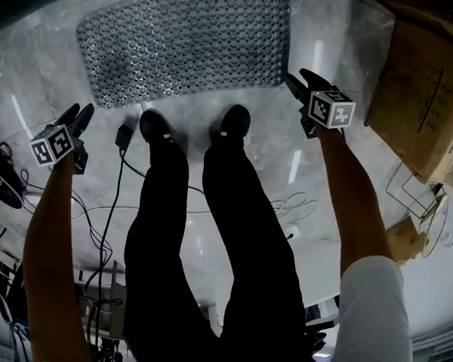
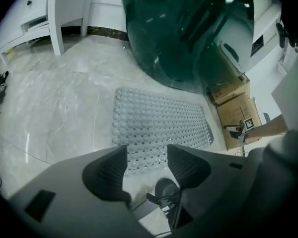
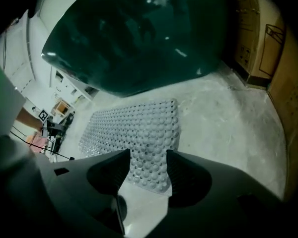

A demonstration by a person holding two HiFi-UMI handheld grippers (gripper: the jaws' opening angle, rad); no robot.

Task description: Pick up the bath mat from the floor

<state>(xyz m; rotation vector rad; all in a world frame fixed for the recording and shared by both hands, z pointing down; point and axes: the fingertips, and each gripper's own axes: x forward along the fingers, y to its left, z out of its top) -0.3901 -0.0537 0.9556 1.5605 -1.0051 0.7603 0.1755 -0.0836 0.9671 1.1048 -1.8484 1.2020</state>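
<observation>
Head view: grey studded bath mat (image 1: 185, 44) lies flat on the pale marble floor (image 1: 45, 59), just beyond the toes of the person's two black shoes (image 1: 155, 124). Left tongs (image 1: 77, 114) hang off the mat's near left corner, apart from it, with their marker cube (image 1: 53, 143) facing up. Right tongs (image 1: 300, 78) sit just beside the mat's near right corner, and whether they touch it cannot be told from here. A black cable (image 1: 113, 202) trails over the floor by the left foot. A cardboard box (image 1: 423, 96) stands at far right. Left gripper view: jaws stand apart and released, nothing pinched. The mat's near edge shows in the gap beyond them, and a shoe toe and a plug lower down in the gap. A dark glossy curved body (image 2: 188, 33) rises behind the mat, with white furniture (image 2: 39, 14) at far left. The other tongs and forearm show small at the right, in front of the boxes. Right gripper view: jaws likewise apart and released. The mat's near corner sits in the gap beyond the tips, with bare floor beneath, and no pad presses on it. The mat runs away to the left, under the same dark body.
</observation>
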